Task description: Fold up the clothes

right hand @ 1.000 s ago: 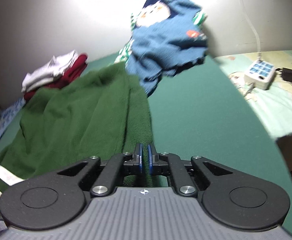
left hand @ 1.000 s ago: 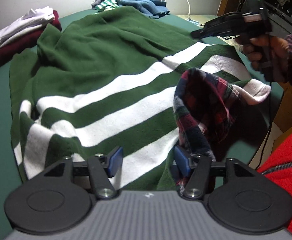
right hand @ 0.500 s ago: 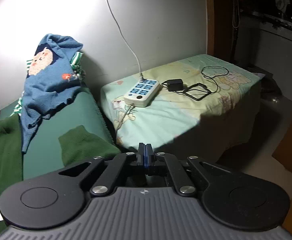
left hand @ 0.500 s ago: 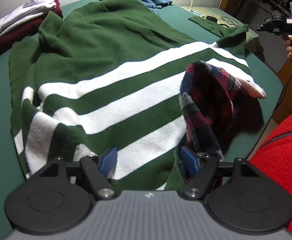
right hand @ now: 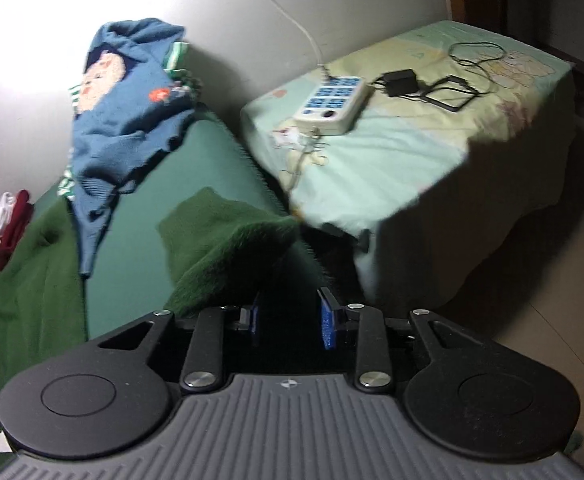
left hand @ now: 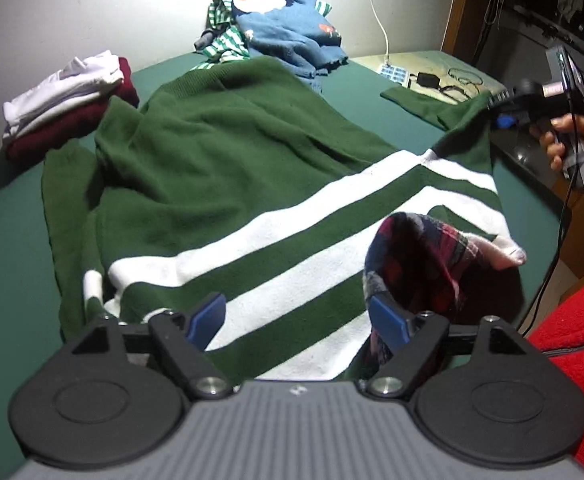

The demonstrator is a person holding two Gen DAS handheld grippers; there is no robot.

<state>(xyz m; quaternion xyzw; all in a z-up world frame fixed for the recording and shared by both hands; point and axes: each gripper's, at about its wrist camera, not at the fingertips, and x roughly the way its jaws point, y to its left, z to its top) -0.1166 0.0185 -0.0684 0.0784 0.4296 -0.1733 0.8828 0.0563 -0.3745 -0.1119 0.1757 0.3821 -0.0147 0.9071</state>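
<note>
Green sweater (left hand: 219,168), a fuzzy knit with broad white stripes, is lying rumpled across the green bed (left hand: 15,280), its sleeve (right hand: 227,240) stretching toward 2 o'clock. Left gripper (left hand: 298,320) is hovering over the striped hem, its jaws opening wide with nothing pinched, a plaid cloth (left hand: 420,264) bunching beside its right pad. Right gripper (right hand: 289,318) is opening; the sleeve's end is slipping free.

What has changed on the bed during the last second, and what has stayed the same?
The right hand-held gripper carried the green sweater's sleeve out toward the bed's edge, and its jaws are now opening to release it. The left hand-held gripper is opening wider over the striped hem. The folded pile and blue sweater stayed.
</note>
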